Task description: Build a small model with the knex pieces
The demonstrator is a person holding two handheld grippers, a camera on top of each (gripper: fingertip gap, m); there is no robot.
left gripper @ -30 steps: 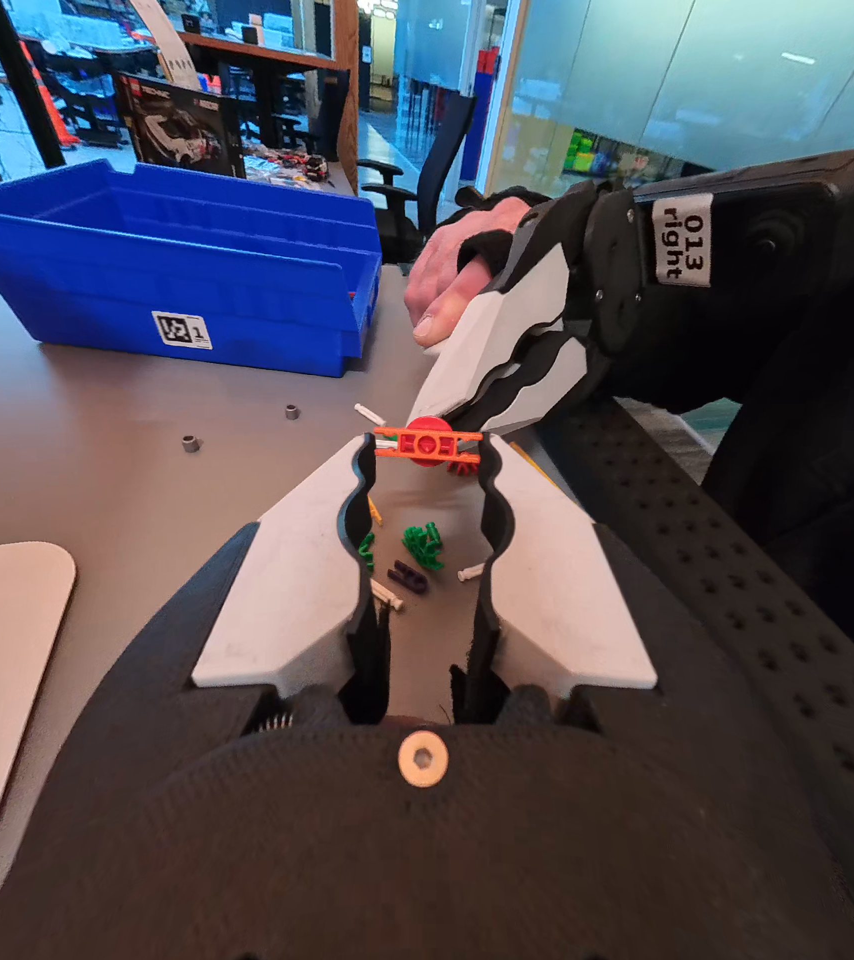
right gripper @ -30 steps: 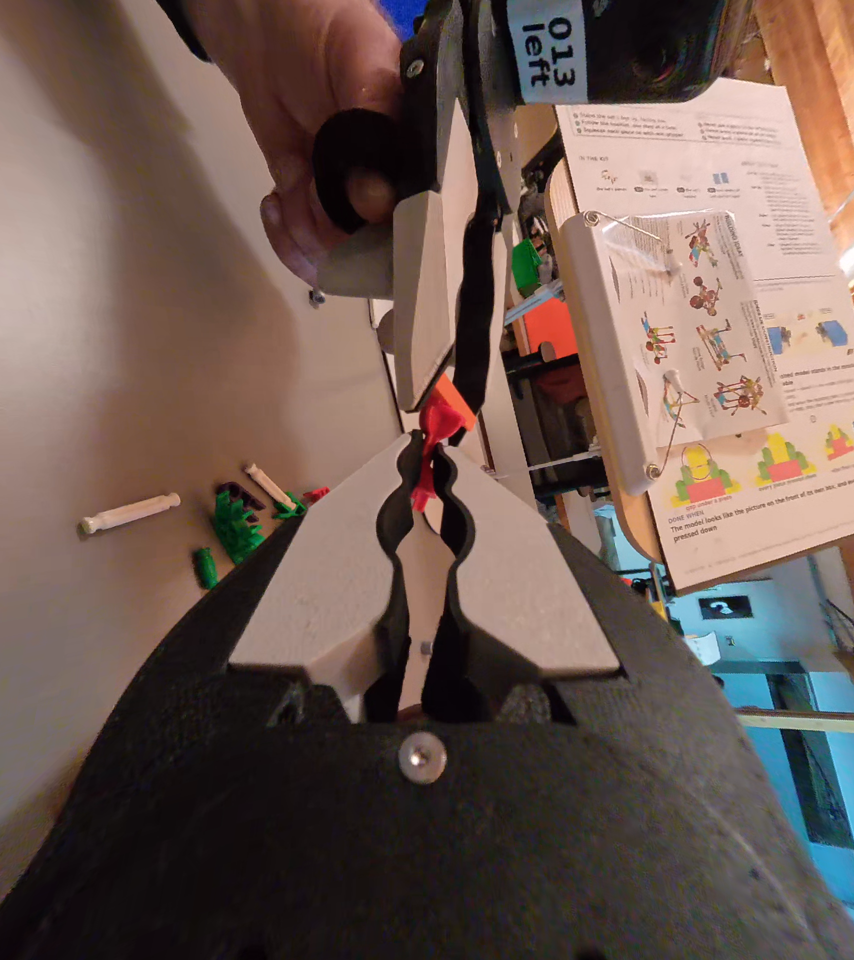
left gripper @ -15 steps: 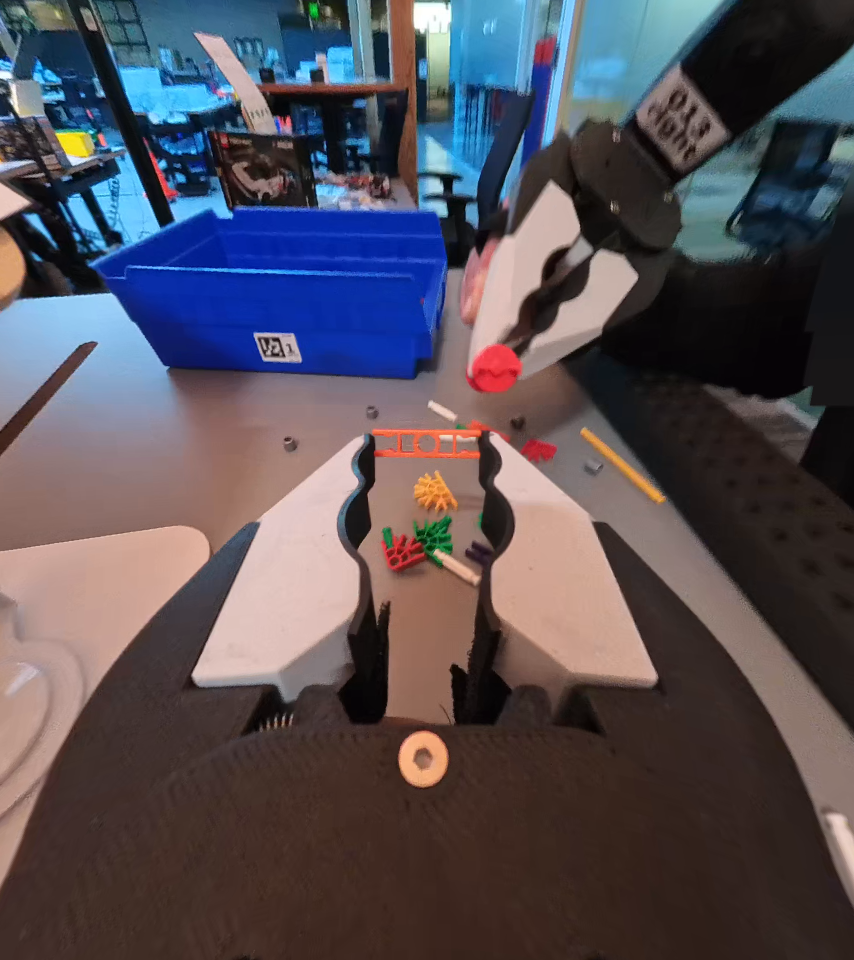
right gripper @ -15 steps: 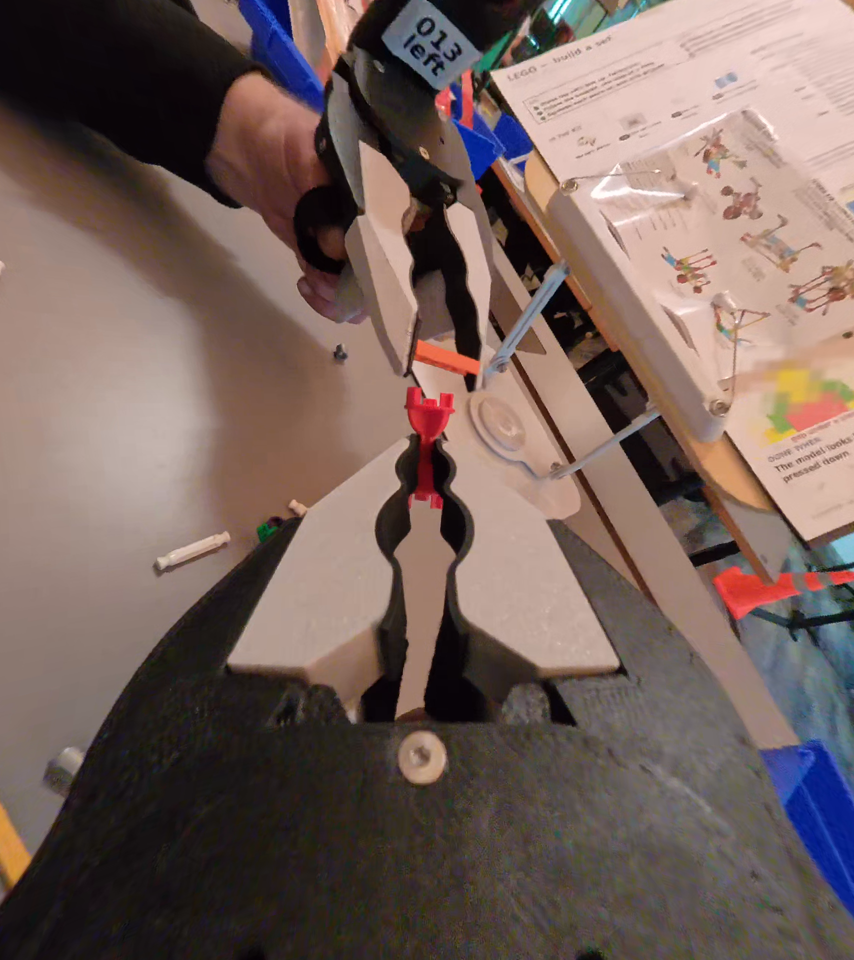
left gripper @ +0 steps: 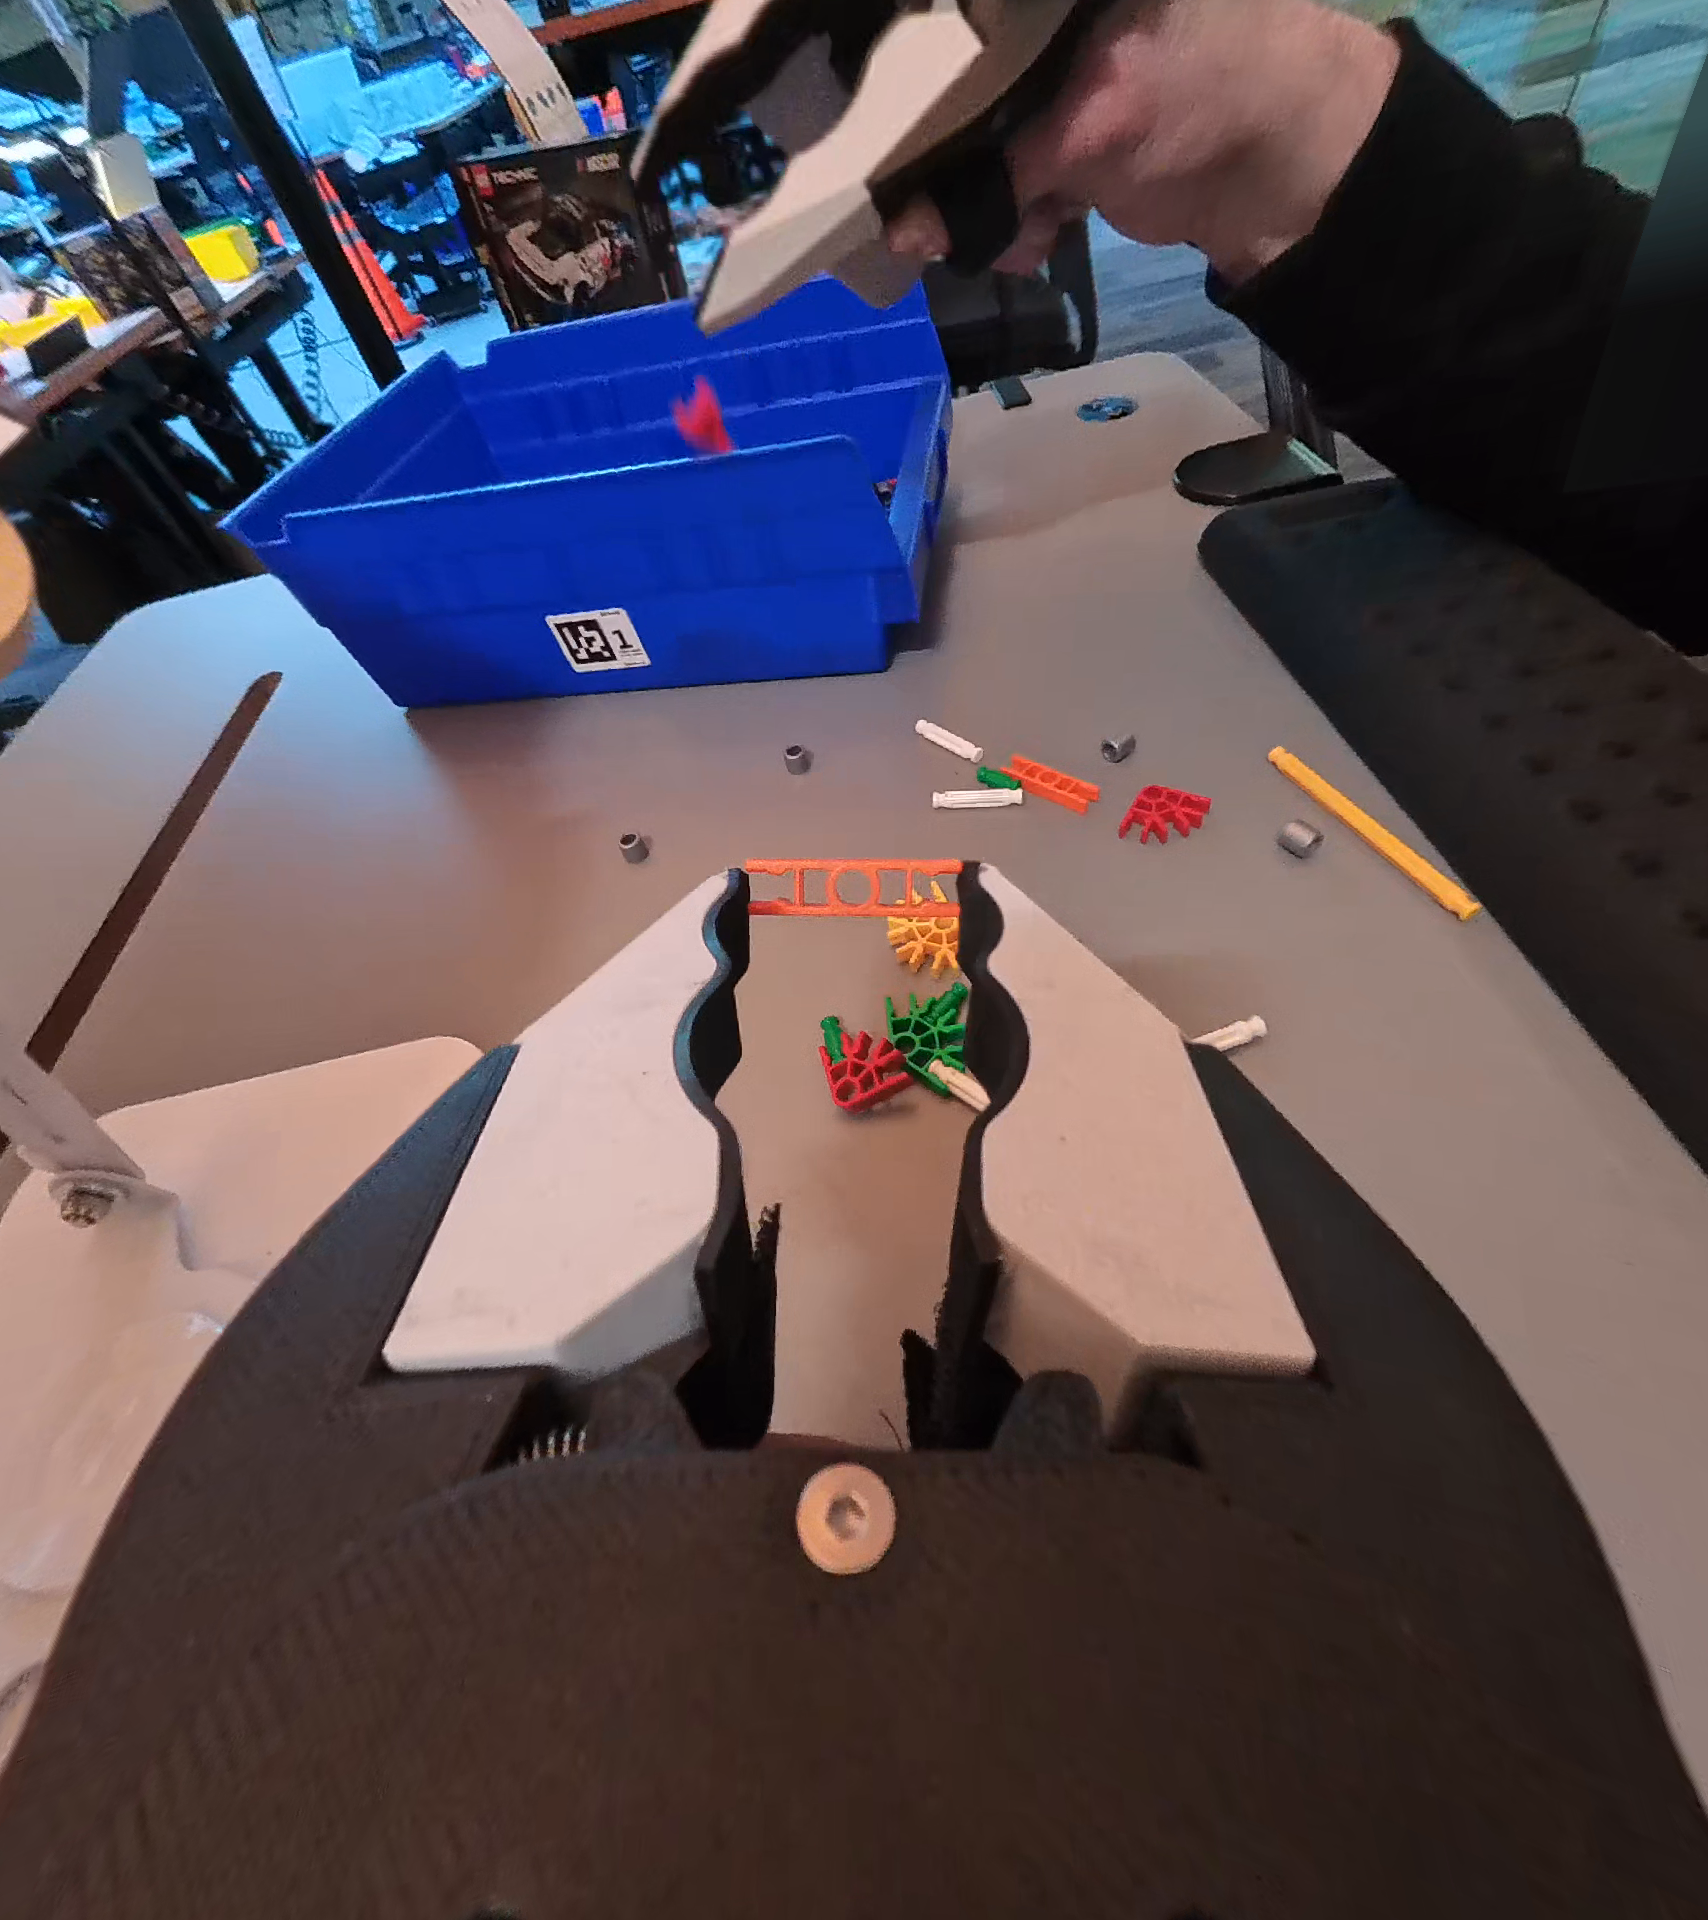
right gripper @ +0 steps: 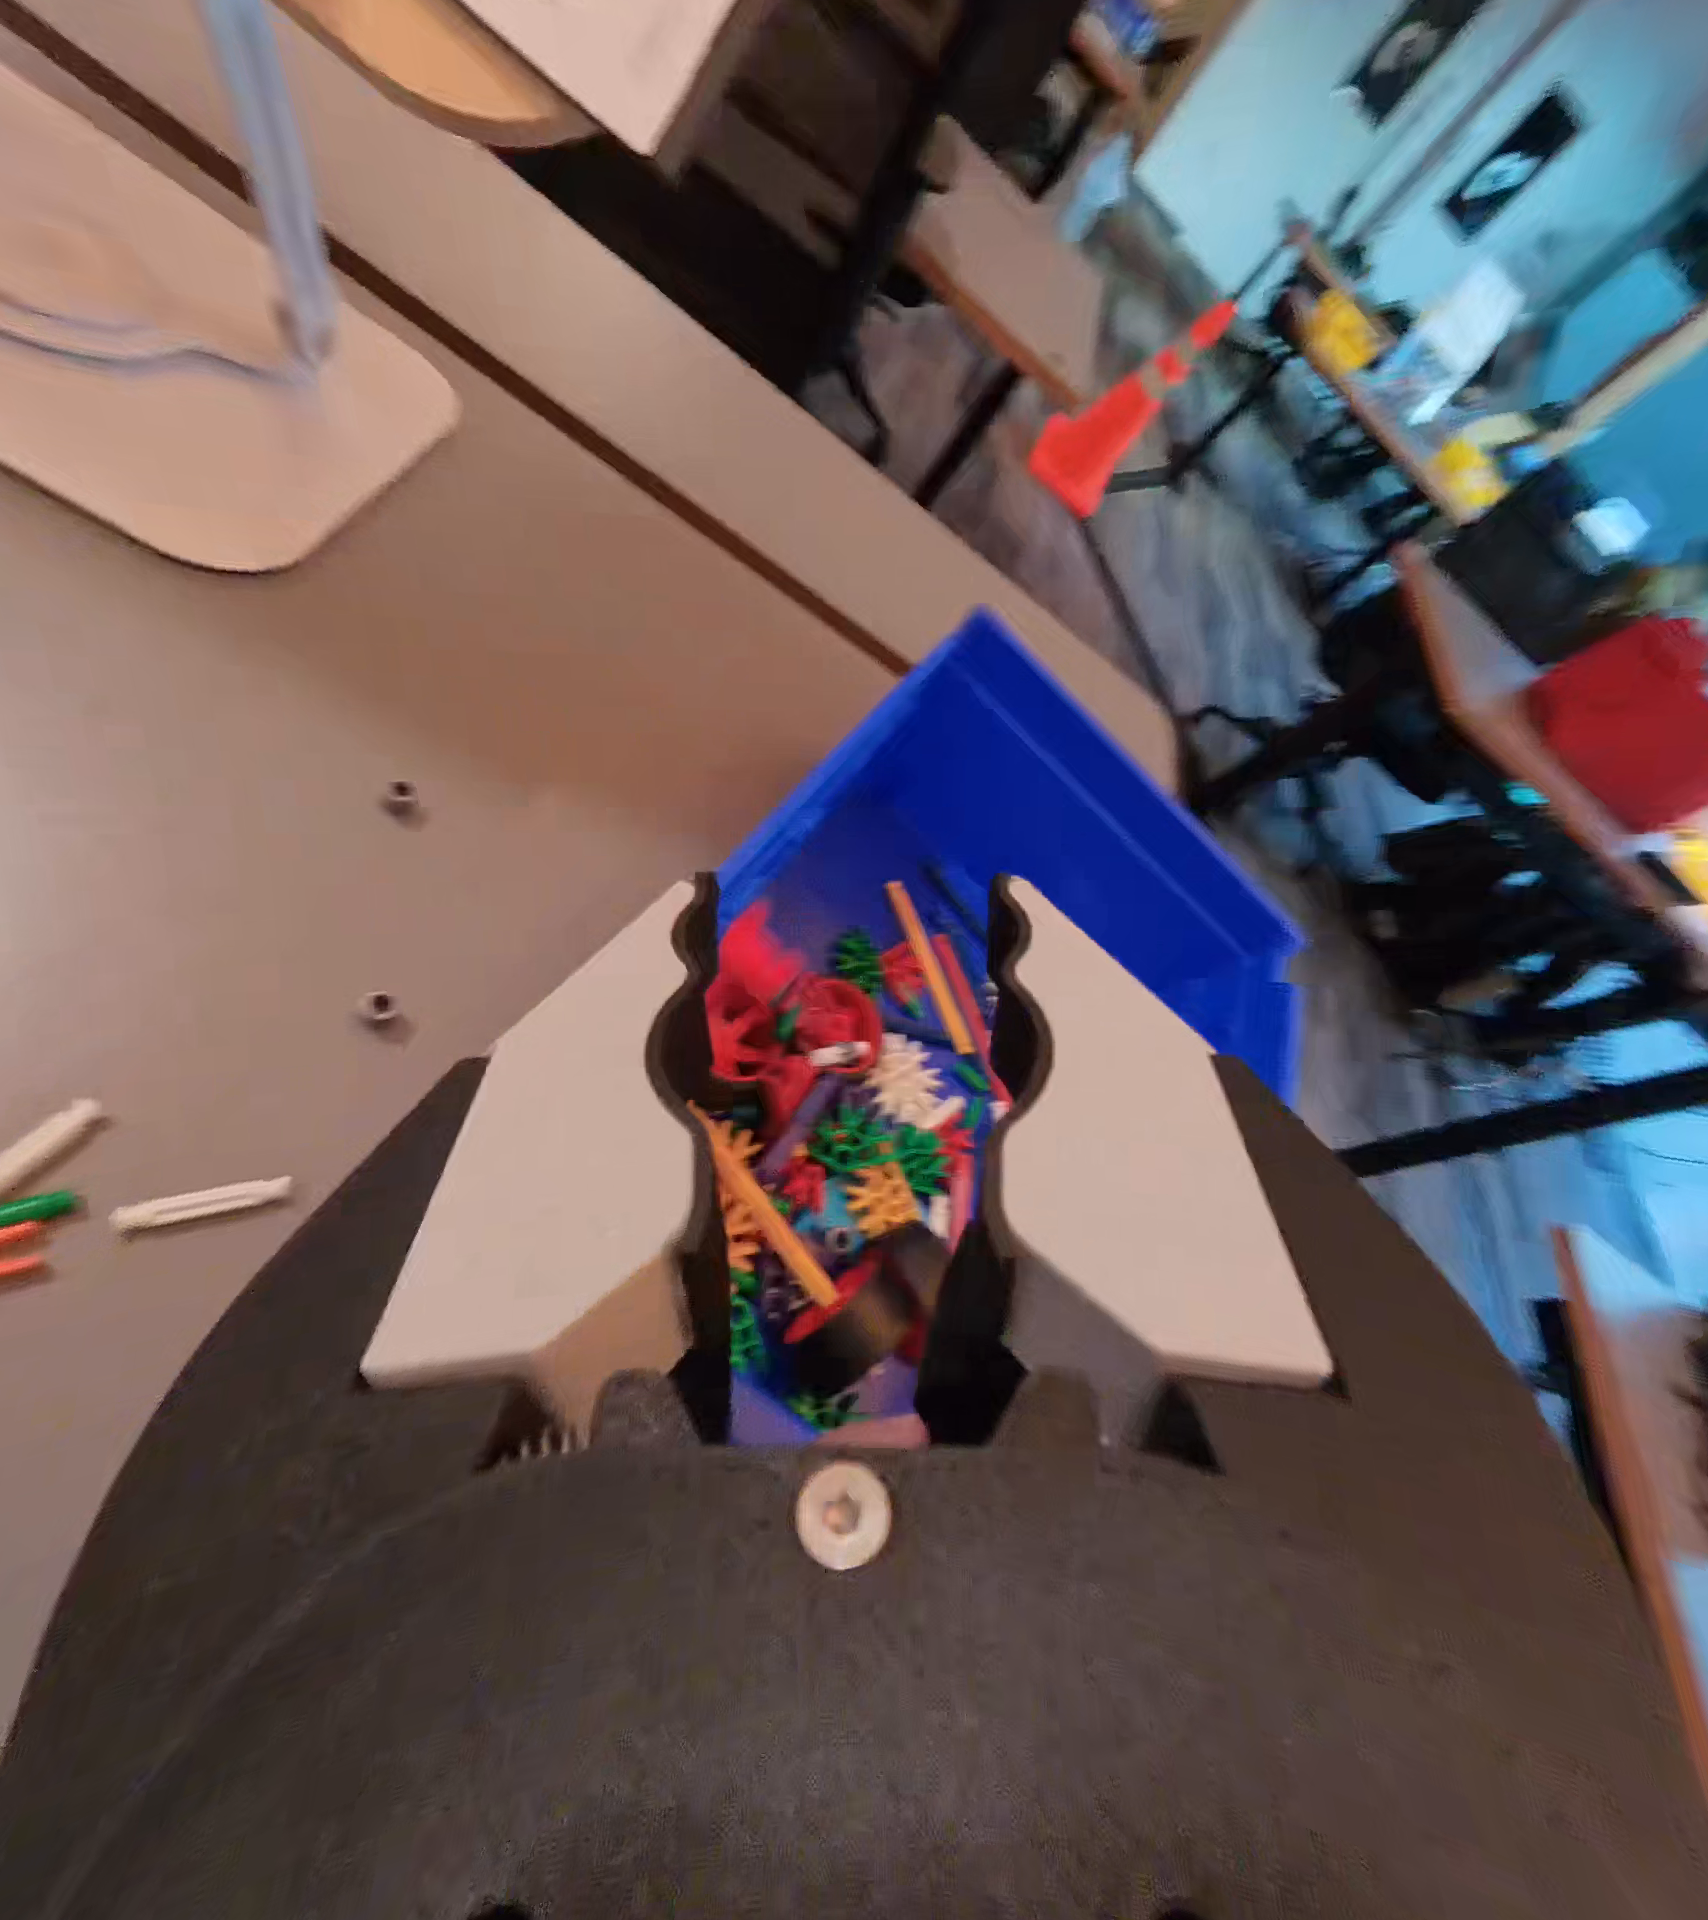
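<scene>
Two grippers over one grey table (left gripper: pixel 362 831), one wrist view each. Blue bin (left gripper: pixel 621 561) at 12 o'clock in the left wrist view, set near the far table edge, open top upward, heaped with mixed coloured pieces. Black perforated pad (left gripper: pixel 1556 779) along 3 o'clock, closing that side. White stand base (left gripper: pixel 206 1143) at 8 o'clock, closing the other. Bare table from 10 to 12 o'clock, short of the bin wall, as the main open room.

Right gripper (right gripper: pixel 855 904) poised above the bin and pointing down into it, jaws spread wide, nothing between them; probably so placed to keep any drop inside the walls. Left gripper (left gripper: pixel 853 894) low over the table, jaws partly open, pinching an orange ladder-like strip (left gripper: pixel 829 891) by its two ends, crosswise at the tips; likely held so to leave its flat face free.

Yellow rod (left gripper: pixel 1369 831) at 2 o'clock, just beside the pad's edge. Small red piece (left gripper: pixel 699 421), blurred, at 6 o'clock from the right gripper's tips and apart from them, within the bin's outline; airborne or resting, cannot tell. Green and red connectors (left gripper: pixel 891 1049) touching, on the table under the left jaws.
</scene>
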